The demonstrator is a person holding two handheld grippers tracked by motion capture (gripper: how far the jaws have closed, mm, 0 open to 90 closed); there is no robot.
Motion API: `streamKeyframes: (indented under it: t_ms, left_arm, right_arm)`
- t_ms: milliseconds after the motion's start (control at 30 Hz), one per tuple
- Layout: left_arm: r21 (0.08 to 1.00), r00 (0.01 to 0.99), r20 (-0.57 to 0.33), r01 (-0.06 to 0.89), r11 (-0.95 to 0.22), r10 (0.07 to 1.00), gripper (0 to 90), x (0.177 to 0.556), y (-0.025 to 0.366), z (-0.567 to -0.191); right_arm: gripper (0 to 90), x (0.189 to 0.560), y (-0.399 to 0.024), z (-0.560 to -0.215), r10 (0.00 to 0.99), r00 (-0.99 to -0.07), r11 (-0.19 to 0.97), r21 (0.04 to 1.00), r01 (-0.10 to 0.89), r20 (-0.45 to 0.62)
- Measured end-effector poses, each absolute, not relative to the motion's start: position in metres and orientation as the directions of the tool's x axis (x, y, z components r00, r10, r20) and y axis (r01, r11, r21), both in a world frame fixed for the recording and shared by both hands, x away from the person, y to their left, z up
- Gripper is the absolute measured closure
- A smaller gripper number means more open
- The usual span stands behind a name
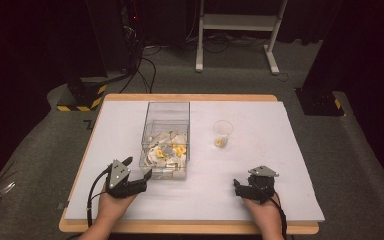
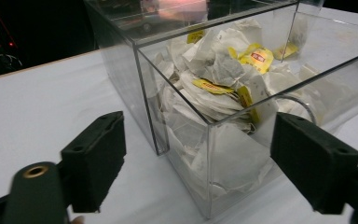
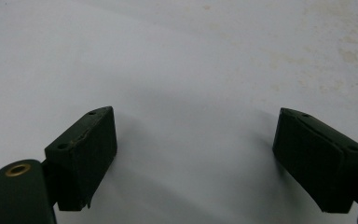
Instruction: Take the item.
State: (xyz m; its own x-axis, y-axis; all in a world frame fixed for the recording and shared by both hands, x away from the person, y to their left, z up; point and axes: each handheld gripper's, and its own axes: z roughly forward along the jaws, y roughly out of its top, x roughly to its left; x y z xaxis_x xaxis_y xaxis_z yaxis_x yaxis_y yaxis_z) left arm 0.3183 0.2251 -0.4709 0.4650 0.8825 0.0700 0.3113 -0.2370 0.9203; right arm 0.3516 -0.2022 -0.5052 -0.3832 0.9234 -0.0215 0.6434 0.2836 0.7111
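The left hand-held gripper point(image 1: 136, 169), jaws wide, was held at the box point(image 1: 166, 131), centre frame; the right hand-held gripper point(image 1: 240, 186) was spread wide.

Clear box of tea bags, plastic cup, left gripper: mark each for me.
clear box of tea bags point(image 1: 166, 107), high view, far wall near the rim
plastic cup point(image 1: 222, 128), high view, clear wall below the rim
left gripper point(image 1: 139, 168), high view, midway between the open jaws
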Motion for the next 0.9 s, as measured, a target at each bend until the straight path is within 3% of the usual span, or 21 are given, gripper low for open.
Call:
streamKeyframes:
  t_ms: [333,900]
  left_arm:
    - [0.918,0.457,0.027,0.34,-0.202,0.889,9.4,0.326,0.227,-0.475]
    - [0.92,0.453,0.046,0.328,-0.215,0.89,8.2,0.335,0.225,-0.477]
  right_arm:
    - [13.6,0.352,-0.202,-0.505,0.923,-0.383,0.284,0.711,0.644,-0.021]
    - [13.7,0.351,-0.202,-0.505,0.923,-0.385,0.288,0.713,0.639,-0.027]
